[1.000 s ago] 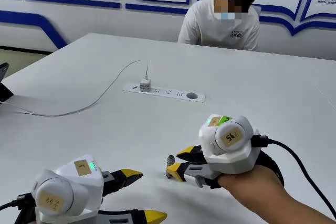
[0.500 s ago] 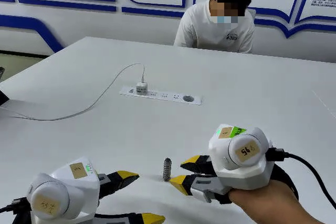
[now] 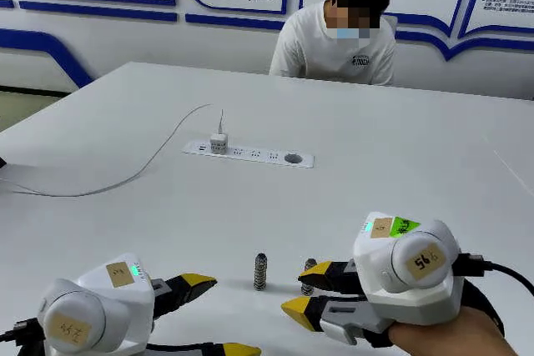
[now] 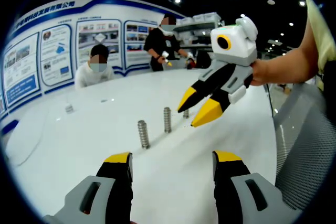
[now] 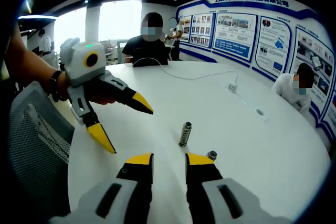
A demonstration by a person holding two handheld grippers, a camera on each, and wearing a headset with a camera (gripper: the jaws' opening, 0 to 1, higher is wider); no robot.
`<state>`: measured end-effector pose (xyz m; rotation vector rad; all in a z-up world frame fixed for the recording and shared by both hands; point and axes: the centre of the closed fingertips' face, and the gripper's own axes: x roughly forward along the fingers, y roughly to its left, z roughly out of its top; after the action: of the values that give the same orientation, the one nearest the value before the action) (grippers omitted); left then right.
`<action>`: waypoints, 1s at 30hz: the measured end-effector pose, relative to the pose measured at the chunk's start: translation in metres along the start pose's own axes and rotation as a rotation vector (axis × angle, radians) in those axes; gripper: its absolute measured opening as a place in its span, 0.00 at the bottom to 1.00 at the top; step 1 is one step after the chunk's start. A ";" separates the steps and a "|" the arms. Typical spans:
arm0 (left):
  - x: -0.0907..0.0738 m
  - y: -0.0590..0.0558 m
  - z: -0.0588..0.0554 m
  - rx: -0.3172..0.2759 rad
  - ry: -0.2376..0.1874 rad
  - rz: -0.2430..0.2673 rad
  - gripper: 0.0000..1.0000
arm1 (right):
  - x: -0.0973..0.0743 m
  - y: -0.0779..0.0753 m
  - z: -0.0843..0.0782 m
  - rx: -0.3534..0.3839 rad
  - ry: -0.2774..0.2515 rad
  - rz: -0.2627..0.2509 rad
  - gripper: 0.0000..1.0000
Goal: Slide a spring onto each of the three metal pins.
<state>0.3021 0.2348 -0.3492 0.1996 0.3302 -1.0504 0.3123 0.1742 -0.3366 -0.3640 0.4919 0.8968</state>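
Two short metal pins stand upright on the white table (image 3: 167, 206), each with a coiled spring around it: one spring pin (image 3: 260, 271) near the middle front, a second spring pin (image 3: 309, 274) right beside my right gripper (image 3: 304, 289). That gripper is open with nothing between its yellow tips. My left gripper (image 3: 219, 314) sits low at the front left, open wide and empty. In the left gripper view the sprung pins (image 4: 142, 134) (image 4: 167, 119) stand in a row ahead of my left gripper (image 4: 170, 158); a third pin (image 4: 186, 113) peeks out behind the right gripper (image 4: 188, 117).
A white power strip (image 3: 249, 154) with a plugged charger (image 3: 219, 142) and a trailing cable (image 3: 125, 177) lies mid-table. A person (image 3: 334, 35) sits at the far edge. A mesh chair (image 5: 37, 145) stands beside the table in the right gripper view.
My right gripper has drawn back to the right, away from the spring pin, and a second sprung pin now shows beside its tip. The left gripper has hardly moved.
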 end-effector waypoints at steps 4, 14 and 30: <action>0.000 -0.001 0.000 -0.002 0.002 -0.001 0.64 | -0.008 -0.001 -0.006 -0.008 0.006 -0.006 0.26; 0.001 -0.001 -0.001 -0.006 0.007 -0.007 0.65 | -0.025 -0.006 -0.020 -0.001 0.015 -0.020 0.27; 0.003 0.000 -0.003 -0.017 0.013 -0.011 0.67 | -0.048 -0.029 -0.040 0.037 0.023 -0.086 0.32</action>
<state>0.3029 0.2333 -0.3534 0.1898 0.3526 -1.0570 0.3003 0.1069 -0.3406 -0.3595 0.5102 0.8002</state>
